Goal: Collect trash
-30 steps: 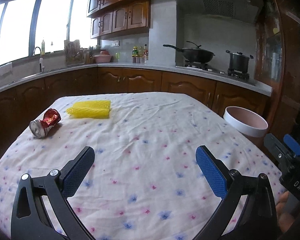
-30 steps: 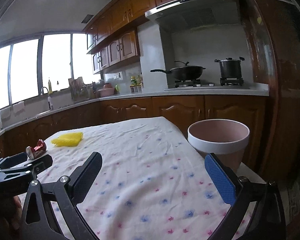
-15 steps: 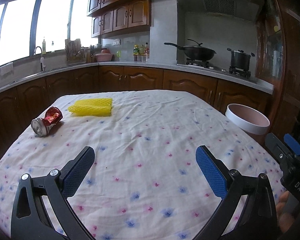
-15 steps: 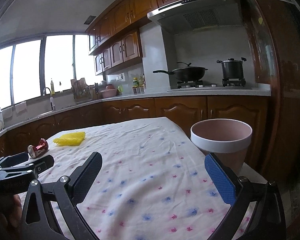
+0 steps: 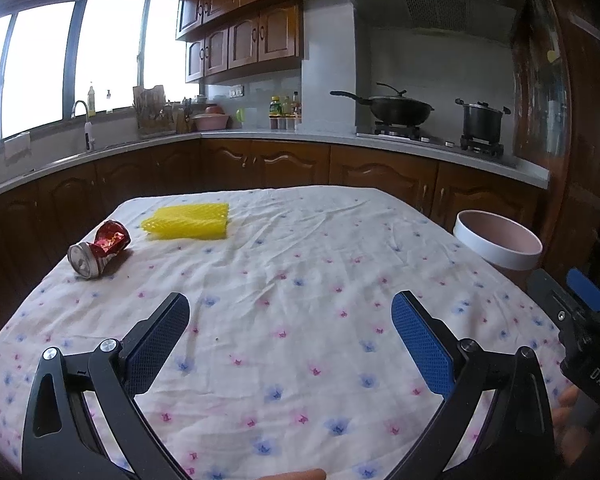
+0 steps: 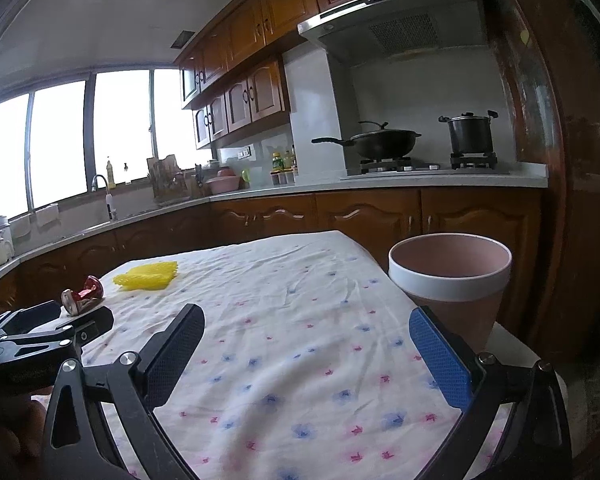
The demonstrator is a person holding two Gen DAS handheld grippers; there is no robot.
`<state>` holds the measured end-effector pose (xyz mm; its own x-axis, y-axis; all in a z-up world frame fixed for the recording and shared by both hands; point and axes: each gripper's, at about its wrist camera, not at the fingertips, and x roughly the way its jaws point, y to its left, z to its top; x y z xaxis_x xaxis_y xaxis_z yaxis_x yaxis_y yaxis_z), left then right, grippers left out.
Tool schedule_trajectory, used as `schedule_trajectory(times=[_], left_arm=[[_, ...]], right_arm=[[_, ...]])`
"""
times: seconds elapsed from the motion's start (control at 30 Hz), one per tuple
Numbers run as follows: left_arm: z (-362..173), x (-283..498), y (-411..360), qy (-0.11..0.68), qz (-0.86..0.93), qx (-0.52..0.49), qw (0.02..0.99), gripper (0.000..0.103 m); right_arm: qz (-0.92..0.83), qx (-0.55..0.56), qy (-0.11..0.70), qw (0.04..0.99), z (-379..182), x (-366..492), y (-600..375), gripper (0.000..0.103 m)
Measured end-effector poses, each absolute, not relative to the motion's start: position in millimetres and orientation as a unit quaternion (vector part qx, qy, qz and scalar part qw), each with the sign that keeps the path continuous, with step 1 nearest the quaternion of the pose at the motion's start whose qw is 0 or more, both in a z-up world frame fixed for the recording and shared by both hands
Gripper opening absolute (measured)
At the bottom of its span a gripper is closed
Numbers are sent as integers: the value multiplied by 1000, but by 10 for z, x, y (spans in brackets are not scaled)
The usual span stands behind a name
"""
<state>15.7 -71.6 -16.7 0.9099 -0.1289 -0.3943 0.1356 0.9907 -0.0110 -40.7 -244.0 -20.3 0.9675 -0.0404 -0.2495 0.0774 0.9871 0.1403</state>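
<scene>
A crushed red can (image 5: 99, 248) lies on its side at the far left of the flowered tablecloth (image 5: 300, 280). A yellow foam net (image 5: 188, 221) lies just beyond it. Both also show in the right wrist view: the can (image 6: 81, 295) and the net (image 6: 148, 276). A pink bin with a white rim (image 5: 498, 244) stands off the table's right edge, close in the right wrist view (image 6: 450, 272). My left gripper (image 5: 290, 320) is open and empty over the near cloth, well short of the can. My right gripper (image 6: 306, 340) is open and empty, the bin just beyond its right finger.
Dark wooden cabinets and a grey counter (image 5: 380, 140) run behind the table, with a wok (image 5: 396, 108) and a pot (image 5: 482, 120) on the stove. A sink tap (image 5: 85, 120) stands under the windows. The left gripper's body (image 6: 40, 336) shows at the right view's left edge.
Both grippers have tilted and risen slightly, so the table sits lower in view. The can, the net and the bin have not moved. Both jaws stay open.
</scene>
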Motion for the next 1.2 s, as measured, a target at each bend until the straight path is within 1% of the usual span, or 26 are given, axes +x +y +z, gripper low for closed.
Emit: schedule_trajectory(times=[1.2], left_arm=[[-147,131,-754,197,-66,19,978,103]], right_arm=[[-19,83,125,988,-190,-396,-2454,103]])
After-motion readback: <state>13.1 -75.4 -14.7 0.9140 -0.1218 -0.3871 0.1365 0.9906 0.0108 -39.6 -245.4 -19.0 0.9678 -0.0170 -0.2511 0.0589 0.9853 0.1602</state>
